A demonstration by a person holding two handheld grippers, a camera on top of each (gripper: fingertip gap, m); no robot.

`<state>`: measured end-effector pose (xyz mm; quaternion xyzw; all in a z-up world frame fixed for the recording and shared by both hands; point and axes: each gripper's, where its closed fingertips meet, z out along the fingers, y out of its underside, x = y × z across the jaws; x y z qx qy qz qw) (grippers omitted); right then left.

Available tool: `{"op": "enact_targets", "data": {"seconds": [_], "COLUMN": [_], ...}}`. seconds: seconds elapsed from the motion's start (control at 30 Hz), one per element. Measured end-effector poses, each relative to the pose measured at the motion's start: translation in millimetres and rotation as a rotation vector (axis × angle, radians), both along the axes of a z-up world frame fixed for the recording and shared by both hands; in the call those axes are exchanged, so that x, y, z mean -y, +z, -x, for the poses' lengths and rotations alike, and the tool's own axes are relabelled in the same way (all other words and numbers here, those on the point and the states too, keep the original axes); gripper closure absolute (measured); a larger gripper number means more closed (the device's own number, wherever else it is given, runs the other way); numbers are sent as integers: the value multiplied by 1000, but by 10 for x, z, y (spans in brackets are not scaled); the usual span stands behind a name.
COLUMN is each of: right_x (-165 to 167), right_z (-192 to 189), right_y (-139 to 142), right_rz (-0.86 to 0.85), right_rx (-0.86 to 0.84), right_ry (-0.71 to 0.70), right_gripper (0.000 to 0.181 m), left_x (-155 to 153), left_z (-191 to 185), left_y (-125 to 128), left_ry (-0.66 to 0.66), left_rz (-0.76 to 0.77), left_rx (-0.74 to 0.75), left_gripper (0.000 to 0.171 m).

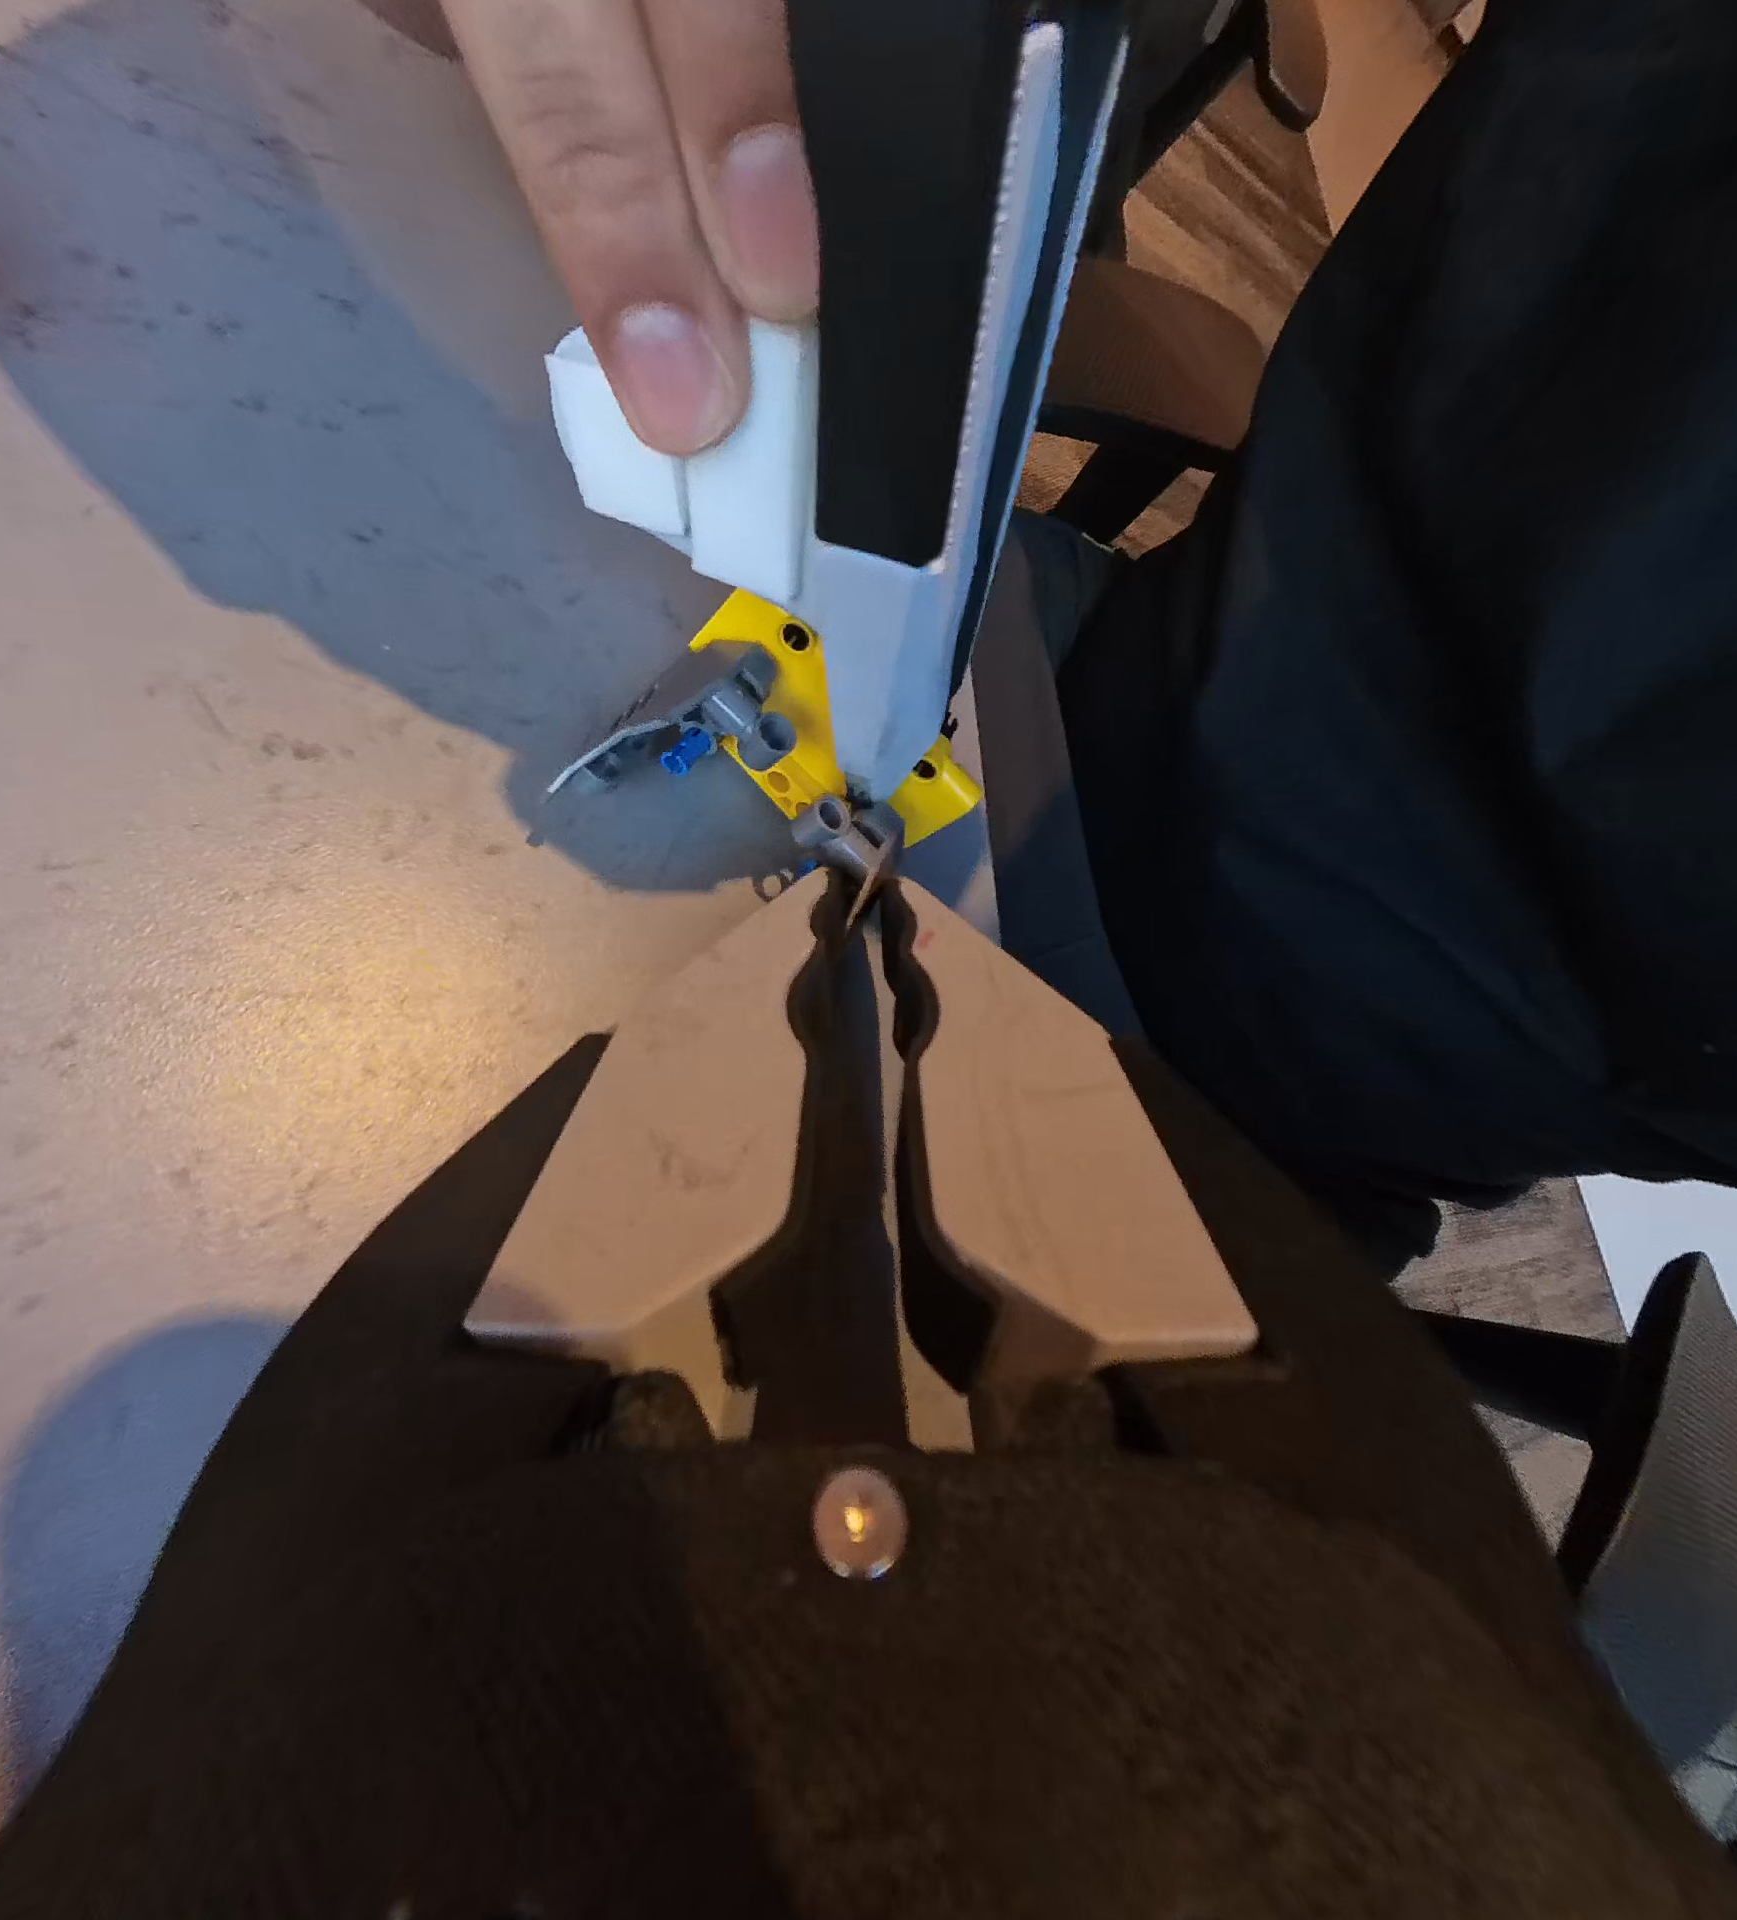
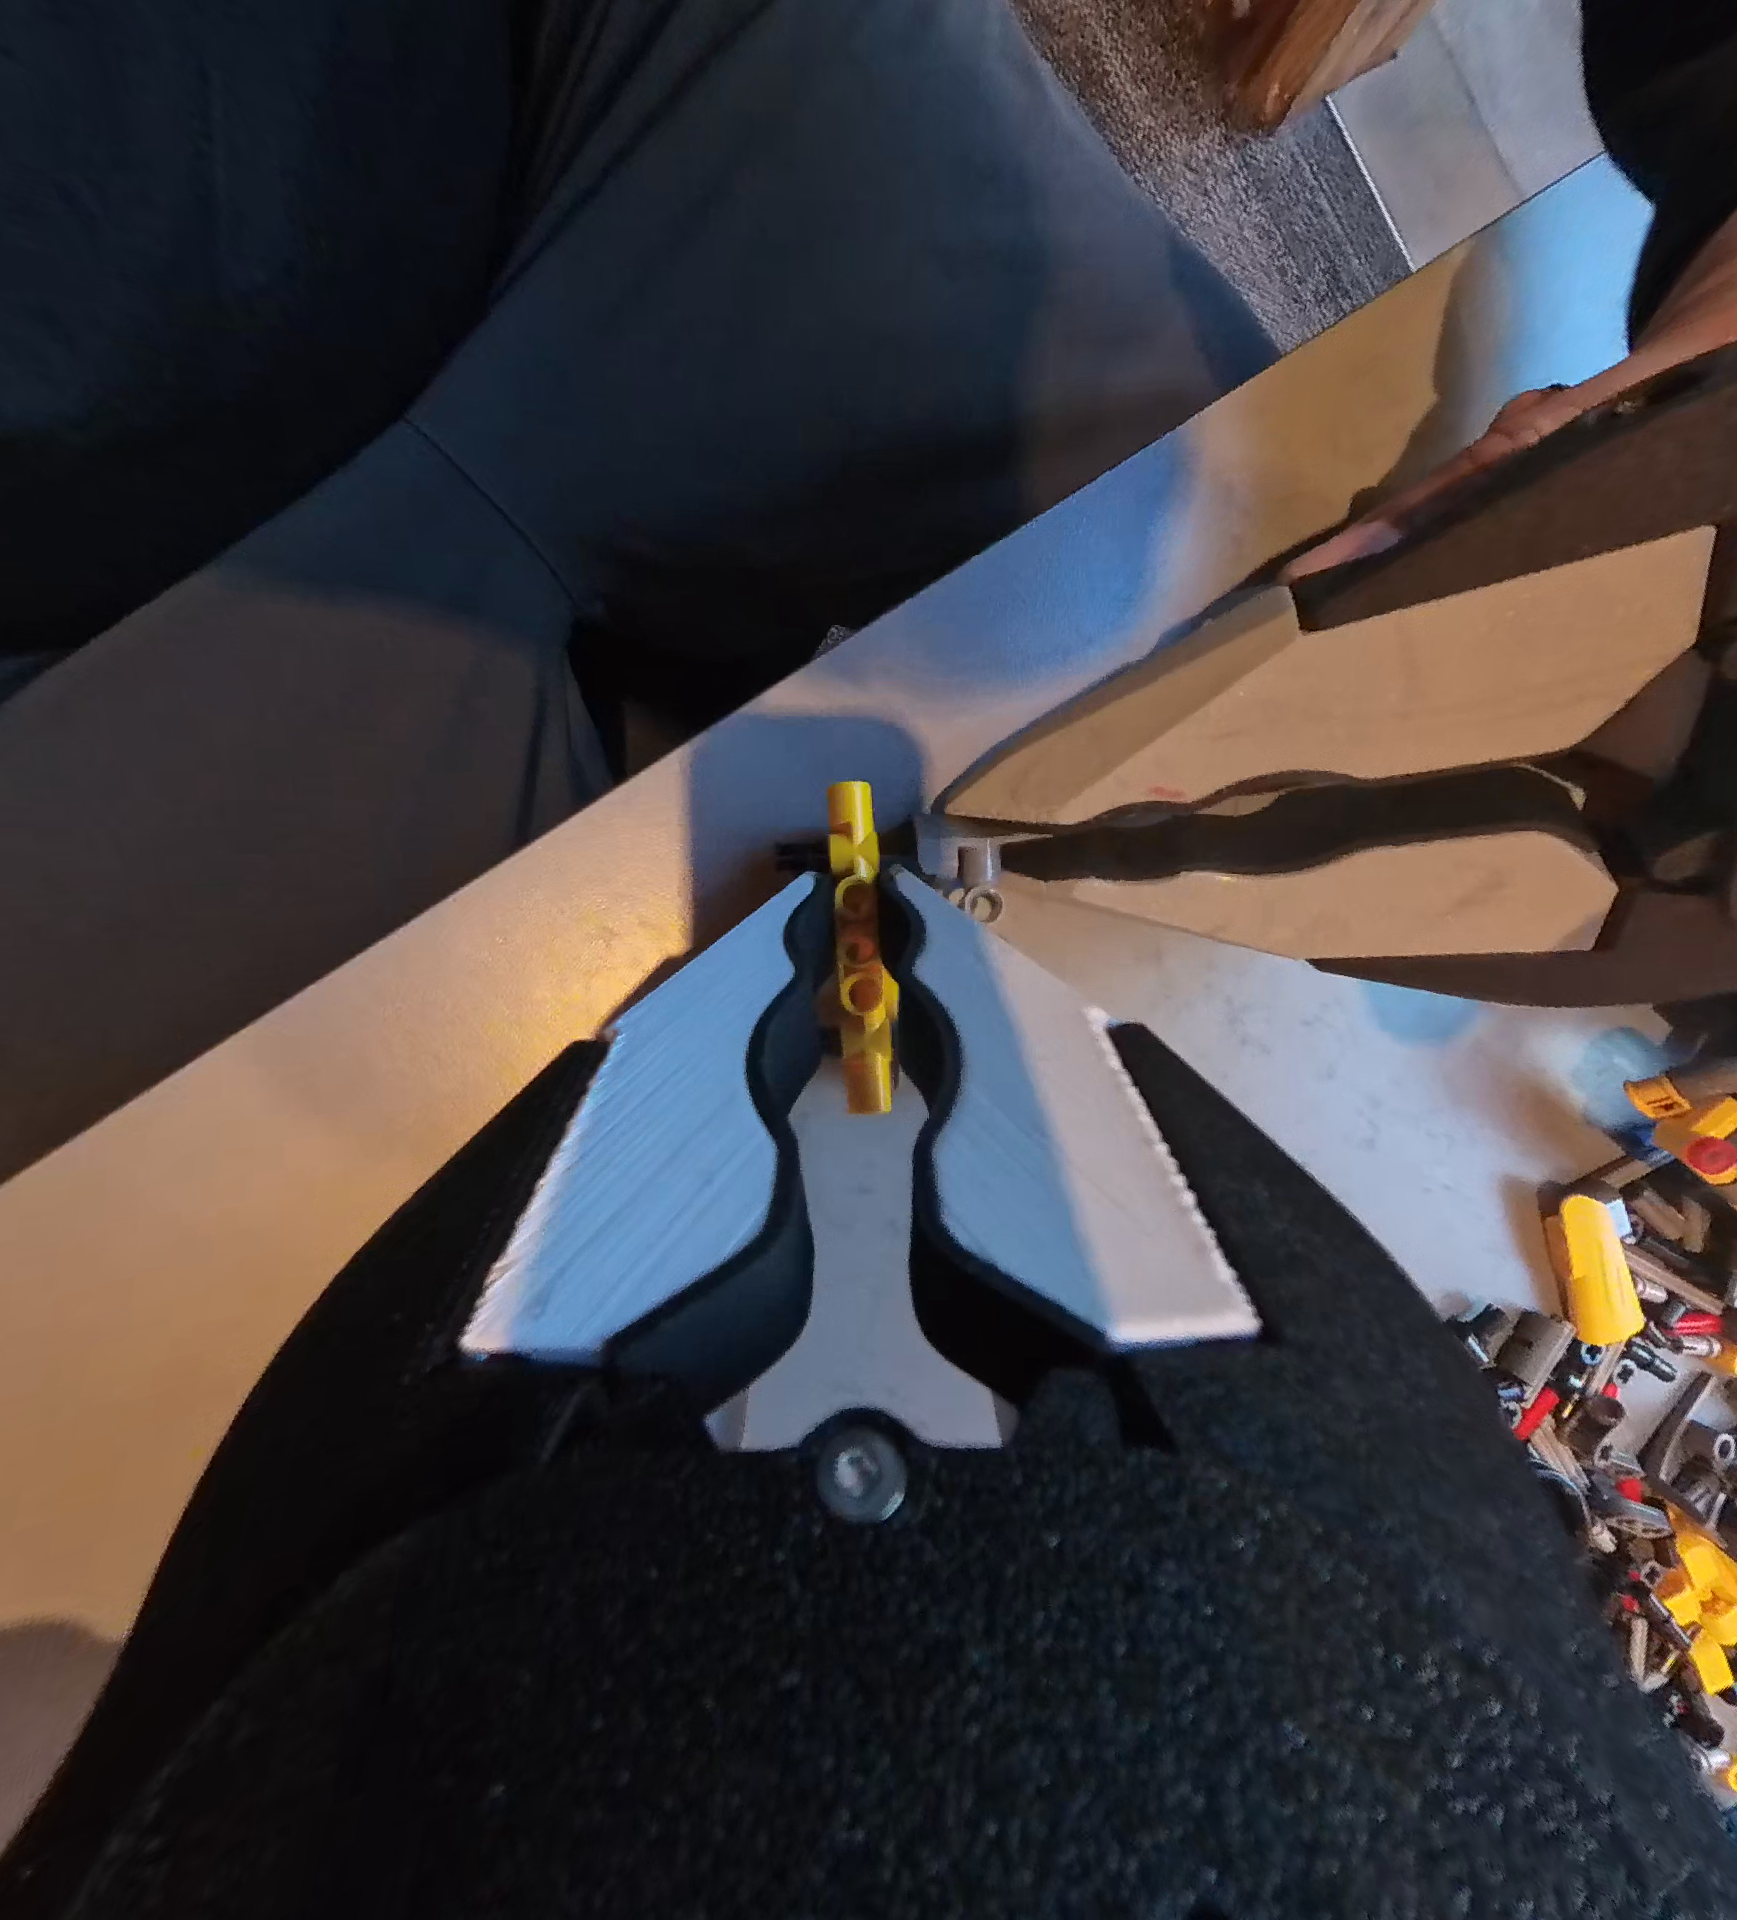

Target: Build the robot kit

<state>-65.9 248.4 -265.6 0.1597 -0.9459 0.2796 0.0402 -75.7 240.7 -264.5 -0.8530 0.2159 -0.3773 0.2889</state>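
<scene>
My left gripper [image 1: 859,883] is shut on a small grey connector piece [image 1: 848,831], held against a yellow beam assembly [image 1: 791,727] with grey and blue parts on it. My right gripper [image 2: 853,894] is shut on that yellow beam assembly [image 2: 859,966], edge-on between its jaws. In the left wrist view the right gripper [image 1: 895,769] comes down from above, a person's fingers [image 1: 656,260] on its white trigger. In the right wrist view the left gripper [image 2: 957,831] comes in from the right with the grey connector [image 2: 957,847] at its tip, beside the yellow beam.
Both grippers work near the edge of a pale speckled table [image 1: 168,831]. A heap of loose yellow, grey, black and red building pieces [image 2: 1674,1351] lies at the right. A person in dark clothing [image 2: 428,364] sits beyond the table edge. Left and right tips are no more than a few centimetres apart.
</scene>
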Motion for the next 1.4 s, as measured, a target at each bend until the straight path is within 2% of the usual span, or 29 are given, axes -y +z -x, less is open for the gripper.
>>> {"op": "enact_targets", "data": {"seconds": [0.3, 0.4, 0.57, 0.73, 0.9, 1.03, 1.13, 1.2, 1.23, 1.3, 1.33, 1.4], "right_x": [6, 3, 9, 0, 0, 22, -55, -148, -178, -223, -230, -279], "right_z": [22, 27, 31, 107, 101, 64, 140, 171, 159, 129, 117, 142], "right_y": [-1, -4, -8, -9, -10, -7, 4, 47, 92, 175, 200, 189], "right_rz": [21, 43, 7, 27, 31, 1, -30, -43, -29, 8, 31, 30], "right_rx": [83, 92, 19, 41, 45, 15, -45, -76, -73, -38, -22, -8], "right_ry": [-121, -159, -123, -174, -167, -156, -210, -262, -293, -372, -404, -481], "right_gripper": [173, 173, 174, 174, 174, 172, 161, 154, 142, 134, 134, 126], "left_x": [24, 19, -4, -21, -14, 30, 12, -15, -19, -57, -83, -113], "left_z": [-7, -10, -4, 20, 17, -28, -38, -57, -58, -26, -17, -3], "left_y": [-4, -1, 21, 18, 14, 8, 10, 34, 48, 45, 47, 23], "left_ry": [-4, 73, 229, 275, 222, 107, 66, 78, 89, 136, 162, 199], "left_rz": [45, 94, 261, 267, 243, 223, 177, 147, 143, 90, 48, 14], "left_rx": [24, 60, 256, 270, 234, 134, 106, 127, 137, 104, 85, 32], "left_gripper": [168, 168, 169, 168, 168, 168, 164, 146, 143, 148, 171, 171]}}
